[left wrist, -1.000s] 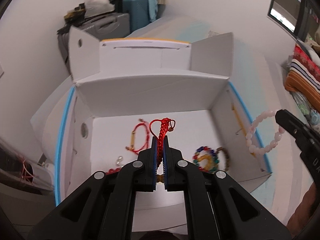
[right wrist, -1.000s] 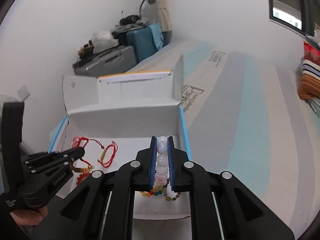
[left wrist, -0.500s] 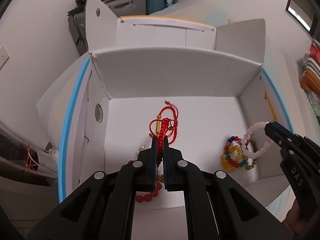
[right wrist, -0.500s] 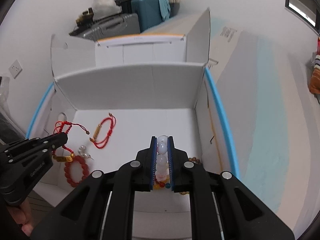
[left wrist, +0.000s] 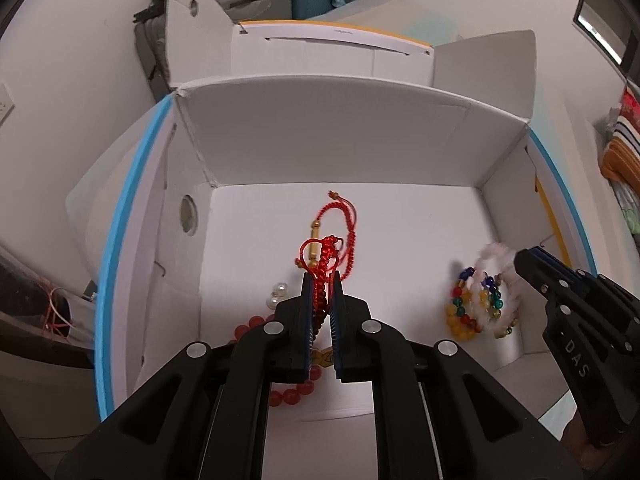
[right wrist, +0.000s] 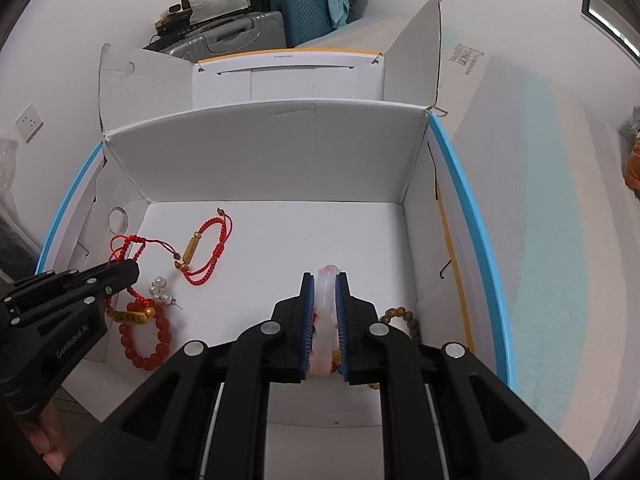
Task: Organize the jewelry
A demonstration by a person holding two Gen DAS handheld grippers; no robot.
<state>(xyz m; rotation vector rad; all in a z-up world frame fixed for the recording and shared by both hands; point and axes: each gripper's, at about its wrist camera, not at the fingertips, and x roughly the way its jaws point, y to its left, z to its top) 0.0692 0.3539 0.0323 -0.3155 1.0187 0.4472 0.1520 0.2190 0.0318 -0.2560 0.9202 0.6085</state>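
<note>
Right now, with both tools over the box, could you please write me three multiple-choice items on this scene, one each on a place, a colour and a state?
1. Where does the pair of pearl earrings lie?
A. on the floor of the white box, near its left side
B. outside the box
C. on the suitcases

2. What colour is the cord bracelet in the left tool?
A. blue
B. red
C. green

3. What is the state of the right tool?
A. open and empty
B. shut on the pale pink bead bracelet
C. shut on an earring

Answers: 1 A, the right wrist view shows the pearls on the box floor beside the red bead bracelet. 2 B, red braided cord sits between the pads. 3 B, pale beads fill the gap between its pads.
</note>
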